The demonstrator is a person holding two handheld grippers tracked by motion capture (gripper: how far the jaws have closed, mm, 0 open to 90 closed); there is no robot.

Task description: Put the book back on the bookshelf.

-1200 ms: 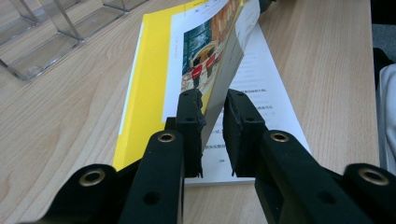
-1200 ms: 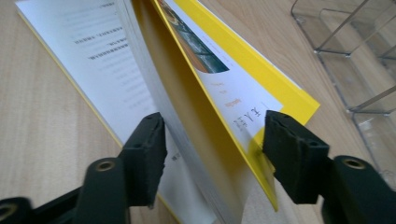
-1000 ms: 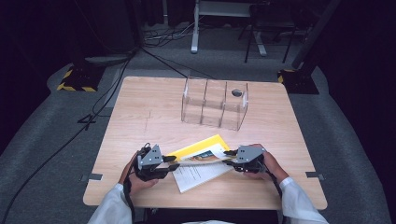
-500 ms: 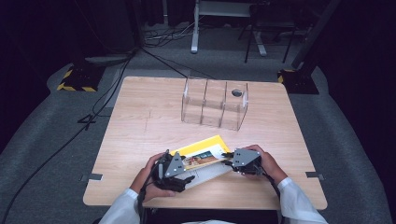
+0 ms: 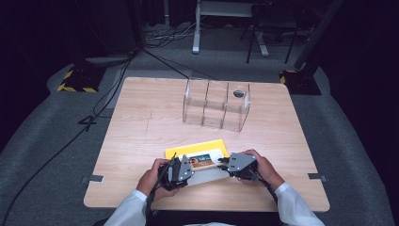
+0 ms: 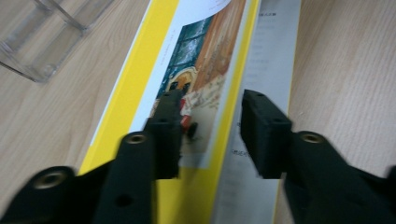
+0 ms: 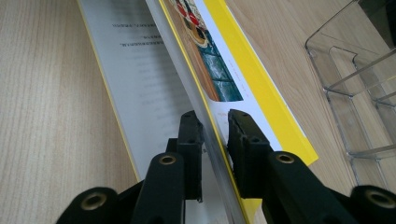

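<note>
Two grippers are working a yellow book (image 5: 195,149) lying at the near edge of the wooden table (image 5: 141,122), well short of the clear divider box (image 5: 216,103). Right gripper (image 7: 214,126) is clamped on the lifted cover's edge. Left gripper (image 6: 210,116) has just been closing, but its jaws sit apart over the cover with nothing pinched yet.

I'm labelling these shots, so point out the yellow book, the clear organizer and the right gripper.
yellow book (image 5: 188,149), high view, bare yellow cover.
clear organizer (image 5: 203,107), high view, front wall.
right gripper (image 7: 215,130), right gripper view, between fingertips.
</note>
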